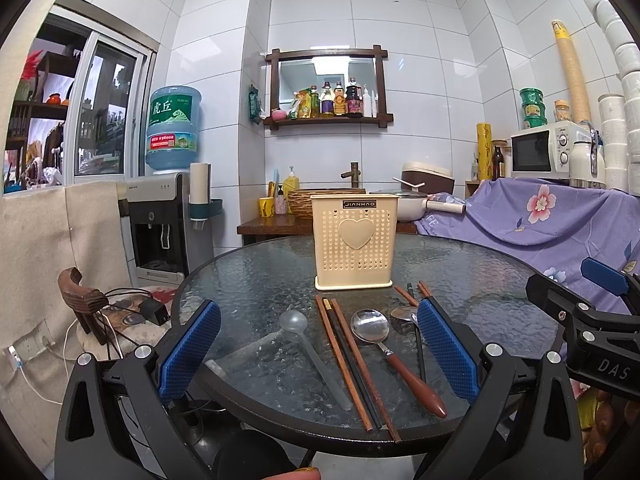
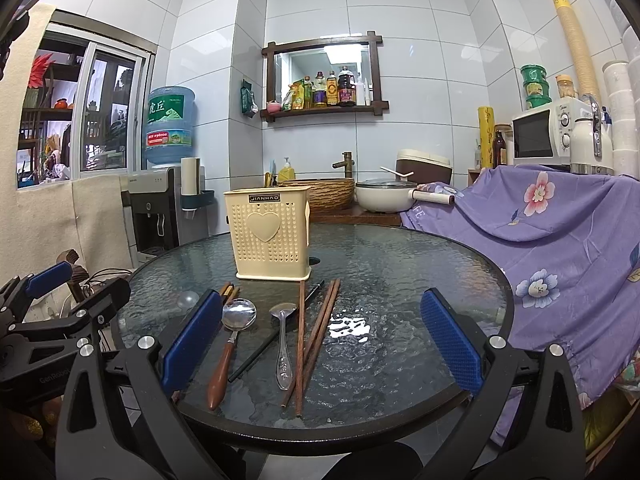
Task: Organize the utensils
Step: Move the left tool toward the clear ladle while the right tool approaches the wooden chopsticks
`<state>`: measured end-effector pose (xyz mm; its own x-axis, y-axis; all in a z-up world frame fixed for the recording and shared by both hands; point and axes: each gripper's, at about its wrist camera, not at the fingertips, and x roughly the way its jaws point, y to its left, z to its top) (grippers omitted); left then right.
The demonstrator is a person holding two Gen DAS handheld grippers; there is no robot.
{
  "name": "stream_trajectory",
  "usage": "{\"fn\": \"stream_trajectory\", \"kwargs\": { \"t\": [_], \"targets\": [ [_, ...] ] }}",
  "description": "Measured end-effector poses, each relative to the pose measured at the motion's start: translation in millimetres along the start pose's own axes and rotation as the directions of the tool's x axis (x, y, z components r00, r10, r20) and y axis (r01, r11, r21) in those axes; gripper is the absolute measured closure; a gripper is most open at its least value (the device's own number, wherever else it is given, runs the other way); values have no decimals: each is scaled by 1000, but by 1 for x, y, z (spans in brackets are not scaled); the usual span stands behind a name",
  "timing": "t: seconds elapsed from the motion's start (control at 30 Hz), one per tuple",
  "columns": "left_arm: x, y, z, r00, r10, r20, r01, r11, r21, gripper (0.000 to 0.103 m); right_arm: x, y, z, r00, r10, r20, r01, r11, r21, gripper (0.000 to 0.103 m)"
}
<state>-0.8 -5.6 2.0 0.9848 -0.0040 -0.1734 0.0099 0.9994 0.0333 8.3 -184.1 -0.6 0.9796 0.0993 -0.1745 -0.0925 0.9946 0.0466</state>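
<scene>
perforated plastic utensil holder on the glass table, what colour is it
Cream; clearest in the left wrist view.

Both views look forward from the near edge of the round worktop [image 1: 460,280], low and close, toward the far tiled wall. The left view sits further left, the right further right. They share the holder [image 1: 354,240] [image 2: 270,236], utensils and far shelf [image 1: 328,120].

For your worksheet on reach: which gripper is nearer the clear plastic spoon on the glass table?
Left. The clear plastic spoon lies between the left gripper's fingers; the right gripper sits further right.
</scene>
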Motion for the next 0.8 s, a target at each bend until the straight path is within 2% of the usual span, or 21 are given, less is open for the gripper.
{"fn": "stream_trajectory", "kwargs": {
  "t": [0.3,0.47,0.63,0.73,0.8],
  "targets": [
    [1,-1,-3,1000,-4,-7,4,1000,0,6,0,0,0,1000,1,-3,-1,1000,1,5],
    [10,2,-12,998,-4,-60,5,1000,7,6,9,-2,-2,1000,0,-29,-1,1000,-14,5],
    [32,6,-14,988,11,-155,-2,998,58,6,43,-9,2,988,-1,-154,-5,999,-33,5],
    [50,17,-11,979,8,-205,7,998,69,6,75,-17,4,964,-8,-265,-2,999,-35,5],
    [68,27,-8,964,12,-266,3,998,56,7,92,-20,4,950,-12,-311,1,999,-38,5]
  ]
}}
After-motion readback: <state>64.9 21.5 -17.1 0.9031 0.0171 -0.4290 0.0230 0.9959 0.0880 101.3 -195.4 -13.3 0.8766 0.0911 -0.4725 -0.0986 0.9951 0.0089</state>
